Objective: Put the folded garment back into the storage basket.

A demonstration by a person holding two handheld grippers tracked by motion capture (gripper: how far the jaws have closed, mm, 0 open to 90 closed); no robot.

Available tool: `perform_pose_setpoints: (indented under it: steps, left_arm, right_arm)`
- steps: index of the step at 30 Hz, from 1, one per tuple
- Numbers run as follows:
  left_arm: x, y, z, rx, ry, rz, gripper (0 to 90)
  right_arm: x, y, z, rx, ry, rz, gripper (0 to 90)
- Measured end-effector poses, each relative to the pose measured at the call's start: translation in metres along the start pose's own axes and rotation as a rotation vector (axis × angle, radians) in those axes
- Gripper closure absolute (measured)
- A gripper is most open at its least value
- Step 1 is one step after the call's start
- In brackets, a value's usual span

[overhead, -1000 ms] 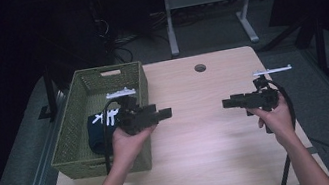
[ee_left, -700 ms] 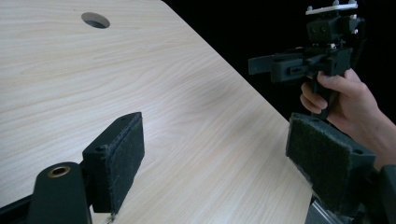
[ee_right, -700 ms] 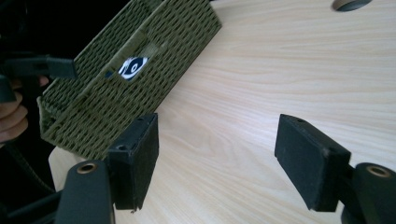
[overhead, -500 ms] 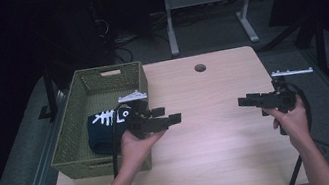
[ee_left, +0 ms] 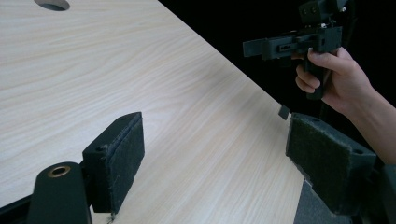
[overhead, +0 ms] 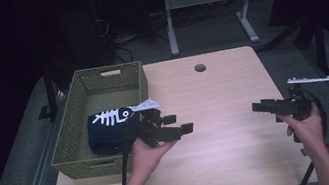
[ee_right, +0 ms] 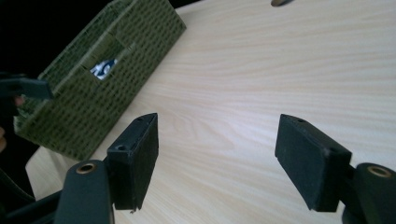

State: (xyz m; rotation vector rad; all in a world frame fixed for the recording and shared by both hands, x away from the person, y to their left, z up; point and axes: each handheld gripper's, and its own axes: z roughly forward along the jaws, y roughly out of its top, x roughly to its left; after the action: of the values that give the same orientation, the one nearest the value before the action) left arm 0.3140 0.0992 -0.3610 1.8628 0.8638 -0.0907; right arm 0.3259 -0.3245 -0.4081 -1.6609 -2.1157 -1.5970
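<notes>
Held over the desk with fingers spread and empty: left gripper, right gripper; green basket at 9 o'clock.

The left claw has been carried rightward from the basket over the worktop; the right claw has been drawn toward the right edge.

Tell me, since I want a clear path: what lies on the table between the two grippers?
Nothing: the high view shows bare wooden table between the left gripper and right gripper.
</notes>
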Motion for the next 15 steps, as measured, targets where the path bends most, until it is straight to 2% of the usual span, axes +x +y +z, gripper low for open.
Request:
perform_pose_setpoints:
  steps: [8, 15]
  left_arm:
    - [-0.018, -0.016, 0.011, 0.028, -0.018, 0.046, 19.4]
    - [-0.033, -0.041, 0.02, 0.05, -0.049, 0.069, 19.4]
  right_arm:
    - [-0.004, -0.024, -0.006, 0.023, -0.025, -0.008, 29.7]
    - [-0.001, -0.047, -0.015, 0.02, -0.051, -0.034, 29.0]
